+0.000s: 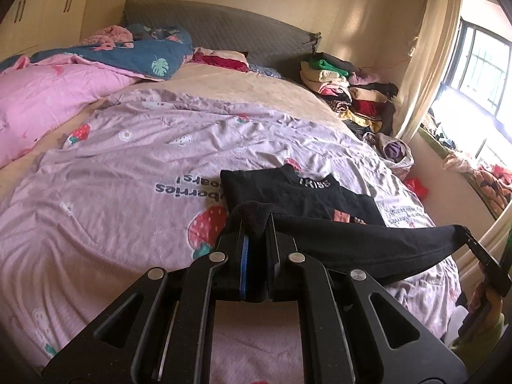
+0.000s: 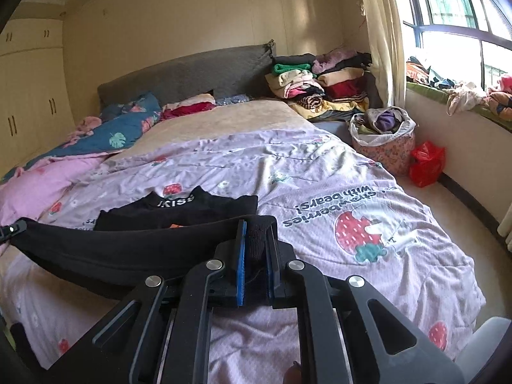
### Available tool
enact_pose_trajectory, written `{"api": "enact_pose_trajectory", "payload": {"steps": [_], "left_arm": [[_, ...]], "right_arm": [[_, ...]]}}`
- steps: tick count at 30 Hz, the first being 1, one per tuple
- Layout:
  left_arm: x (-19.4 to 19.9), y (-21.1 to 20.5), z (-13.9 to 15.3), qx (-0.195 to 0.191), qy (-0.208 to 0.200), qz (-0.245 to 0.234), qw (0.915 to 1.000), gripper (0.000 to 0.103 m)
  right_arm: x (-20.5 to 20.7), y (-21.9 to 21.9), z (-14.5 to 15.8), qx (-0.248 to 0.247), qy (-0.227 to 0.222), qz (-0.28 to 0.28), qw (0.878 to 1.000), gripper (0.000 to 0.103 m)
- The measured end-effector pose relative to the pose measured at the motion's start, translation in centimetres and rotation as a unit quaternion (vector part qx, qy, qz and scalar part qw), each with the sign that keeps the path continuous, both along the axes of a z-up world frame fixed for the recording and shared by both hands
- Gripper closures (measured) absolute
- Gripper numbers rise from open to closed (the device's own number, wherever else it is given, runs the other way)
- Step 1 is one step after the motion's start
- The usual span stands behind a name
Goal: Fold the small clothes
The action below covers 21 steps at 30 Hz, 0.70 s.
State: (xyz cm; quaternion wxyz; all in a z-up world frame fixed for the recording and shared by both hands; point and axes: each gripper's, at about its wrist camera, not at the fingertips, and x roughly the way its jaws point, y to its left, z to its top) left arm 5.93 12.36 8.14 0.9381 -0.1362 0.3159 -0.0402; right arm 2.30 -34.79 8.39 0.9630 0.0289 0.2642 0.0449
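- The black top (image 1: 368, 243) had its near edge pinched in both grippers and hung stretched between them, just above the bed cover (image 1: 128, 166).
- The left gripper (image 1: 256, 224) squeezed one corner; the right gripper (image 2: 257, 233) squeezed the other.
- It looked soft, light and floppy, so corners seemed the best spots to hold.
- Its far part lay flat on the cover.

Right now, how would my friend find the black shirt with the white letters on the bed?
Start at the big bed with the lilac strawberry quilt. Near its front edge, just beyond the two claws, lies the black shirt, flat on the quilt. It is the only dark garment spread out there, with white letters across its collar; the clothes pile by the headboard is colourful and stacked.
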Motion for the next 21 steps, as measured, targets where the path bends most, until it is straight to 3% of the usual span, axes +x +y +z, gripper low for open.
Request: {"api": "enact_pose_trajectory", "payload": {"steps": [12,21], "left_arm": [[5.2,0.6,-0.4,0.009,0.010,0.024,0.9996,0.100],[9.3,1.1,-2.2,0.016,0.024,0.038,0.9989,0.100]], "right_arm": [[6.5,1.0,-0.3,0.013,0.016,-0.015,1.000,0.094],[12.2,1.5,-2.6,0.037,0.054,-0.025,0.998,0.094]]}}
